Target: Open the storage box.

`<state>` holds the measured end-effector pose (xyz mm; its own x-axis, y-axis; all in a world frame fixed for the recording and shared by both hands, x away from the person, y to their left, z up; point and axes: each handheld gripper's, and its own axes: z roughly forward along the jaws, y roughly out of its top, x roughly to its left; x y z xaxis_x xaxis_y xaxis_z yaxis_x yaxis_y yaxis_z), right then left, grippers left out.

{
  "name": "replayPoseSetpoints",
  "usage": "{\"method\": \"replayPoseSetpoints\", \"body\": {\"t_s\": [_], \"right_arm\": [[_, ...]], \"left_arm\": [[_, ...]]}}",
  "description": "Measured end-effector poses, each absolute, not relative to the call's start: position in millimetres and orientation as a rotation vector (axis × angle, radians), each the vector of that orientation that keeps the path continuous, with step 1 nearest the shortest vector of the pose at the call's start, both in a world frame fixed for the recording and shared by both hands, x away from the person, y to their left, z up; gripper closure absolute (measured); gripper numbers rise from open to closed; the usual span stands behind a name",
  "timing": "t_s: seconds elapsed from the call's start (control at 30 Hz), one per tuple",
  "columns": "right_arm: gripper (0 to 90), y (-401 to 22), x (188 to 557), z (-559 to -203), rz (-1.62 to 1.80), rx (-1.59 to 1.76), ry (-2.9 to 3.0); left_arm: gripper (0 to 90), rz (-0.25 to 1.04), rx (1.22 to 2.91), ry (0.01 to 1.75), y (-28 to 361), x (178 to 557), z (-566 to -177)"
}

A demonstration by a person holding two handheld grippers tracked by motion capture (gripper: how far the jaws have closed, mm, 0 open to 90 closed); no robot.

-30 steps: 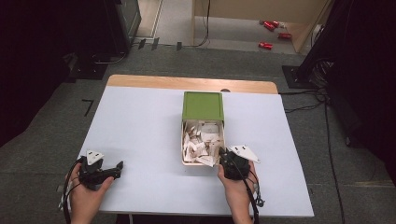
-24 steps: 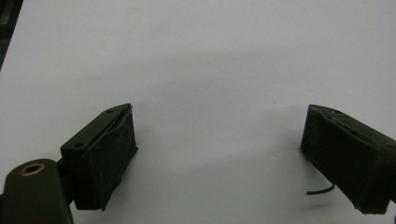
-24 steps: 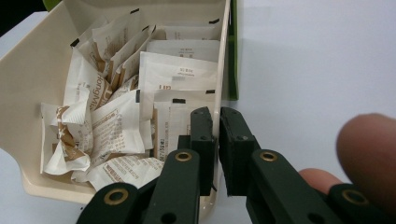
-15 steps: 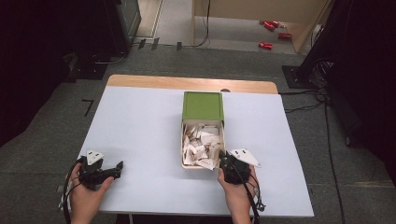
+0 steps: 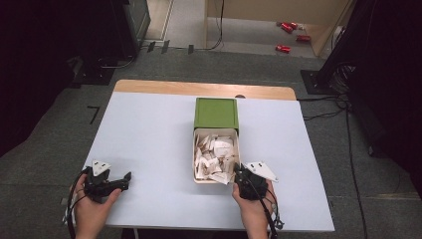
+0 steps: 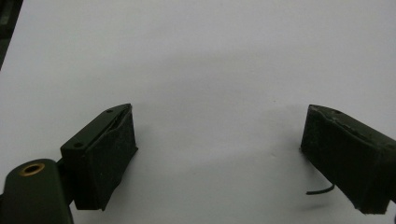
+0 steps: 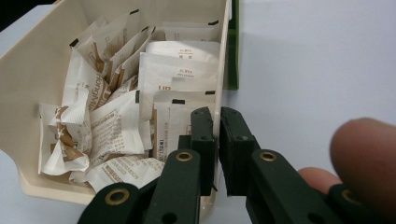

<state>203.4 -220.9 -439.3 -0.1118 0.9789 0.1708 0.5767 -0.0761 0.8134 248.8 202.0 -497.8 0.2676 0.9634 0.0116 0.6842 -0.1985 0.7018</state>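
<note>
One cream drawer point(image 5: 216, 175) is sitting pulled out of one green box point(image 5: 215, 113), mid-worktop, right of centre. Drawer is packed with white-and-brown paper sachets point(image 7: 116, 126), too jumbled to count; some are lying flat, some crumpled.

Right gripper point(image 7: 216, 140) is sitting at the drawer's near right corner. Its two fingers point(image 7: 202, 135) are nearly together, and the drawer's right wall point(image 7: 223, 60) is running into the slim gap between them. Looks like they are pinching the wall edge, one finger inside touching a sachet, the other outside. Person's fingertips are showing blurred at the right edge of the right gripper view. In the high view the right hand point(image 5: 254, 211) is gripping the tool from below, grey three-cornered plate on top.

Left gripper point(image 5: 127, 177) is resting well apart from the box, near the worktop's near left corner, held by the left hand point(image 5: 92, 209). Its two fingers point(image 6: 105, 156) are standing wide open over bare white worktop point(image 5: 149, 134), holding nothing.

Three red items point(image 5: 291, 32) are lying on the floor beyond the worktop, too small to identify.
</note>
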Motion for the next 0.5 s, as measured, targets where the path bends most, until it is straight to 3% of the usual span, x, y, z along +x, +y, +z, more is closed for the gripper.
{"method": "replayPoseSetpoints", "body": {"t_s": [0.13,0.23,0.27,0.3,0.37,0.4,0.5], "right_arm": [[81.1,-222.4,202.9,-438.5,1.111,1.682,1.722],[66.2,-225.2,202.3,-432.8,1.151,1.672,1.732],[66.2,-225.2,202.3,-432.8,1.151,1.672,1.732],[57.4,-225.5,203.0,-430.4,1.133,1.677,1.729],[53.1,-225.7,203.5,-429.6,1.127,1.677,1.732],[43.5,-225.4,204.3,-427.7,1.118,1.685,1.718],[29.6,-224.9,205.7,-423.8,1.096,1.667,1.728]], "left_arm": [[10.7,0.621,1.96,1.482,202.0,248.7,-497.8],[10.7,0.621,1.959,1.483,202.0,248.7,-497.8],[10.7,0.621,1.959,1.483,202.0,248.7,-497.8],[10.7,0.621,1.96,1.483,202.0,248.7,-497.8],[10.8,0.621,1.96,1.483,202.0,248.7,-497.8],[10.7,0.621,1.96,1.483,202.0,248.7,-497.8],[10.8,0.621,1.96,1.483,201.9,248.7,-497.8]]}}
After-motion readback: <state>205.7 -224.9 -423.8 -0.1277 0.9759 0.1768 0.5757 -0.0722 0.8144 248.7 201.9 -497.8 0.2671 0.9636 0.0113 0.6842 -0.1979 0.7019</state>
